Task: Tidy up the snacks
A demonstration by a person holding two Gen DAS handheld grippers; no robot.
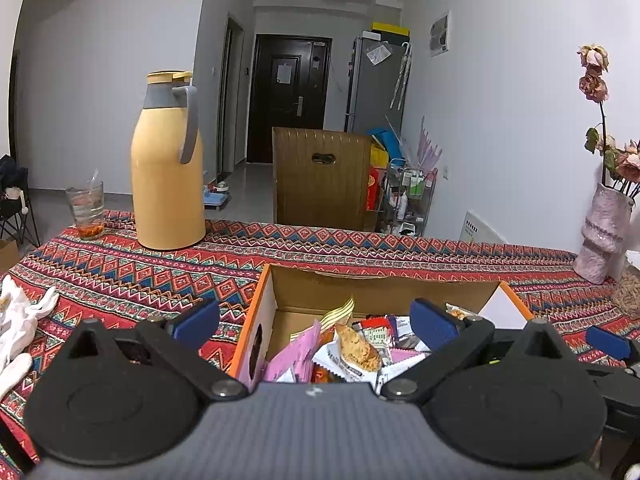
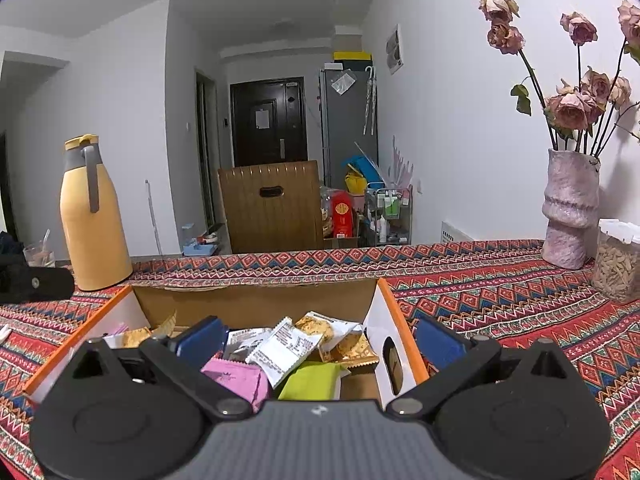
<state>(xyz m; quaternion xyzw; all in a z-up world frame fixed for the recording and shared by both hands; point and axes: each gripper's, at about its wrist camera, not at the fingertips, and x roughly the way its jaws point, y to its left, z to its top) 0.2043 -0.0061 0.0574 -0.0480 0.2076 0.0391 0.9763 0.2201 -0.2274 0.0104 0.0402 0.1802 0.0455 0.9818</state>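
An open cardboard box (image 1: 276, 280) with orange edges sits on the patterned tablecloth and holds several wrapped snacks. Among them are a pink packet (image 1: 294, 354) and a white cookie packet (image 1: 354, 350). My left gripper (image 1: 316, 322) is open above the box's near left corner, its left finger outside the wall and nothing held. In the right wrist view the same box (image 2: 256, 300) shows a pink packet (image 2: 236, 378), a green packet (image 2: 308, 380) and a white packet (image 2: 286, 344). My right gripper (image 2: 320, 342) is open and empty, straddling the box's right wall.
A yellow thermos jug (image 1: 168, 164) and a drinking glass (image 1: 86, 210) stand at the far left. On the right are a pink vase (image 2: 570, 208) of dried roses and a jar of seeds (image 2: 616, 268). White cloth (image 1: 20, 320) lies left; a wooden chair (image 1: 320, 176) stands behind the table.
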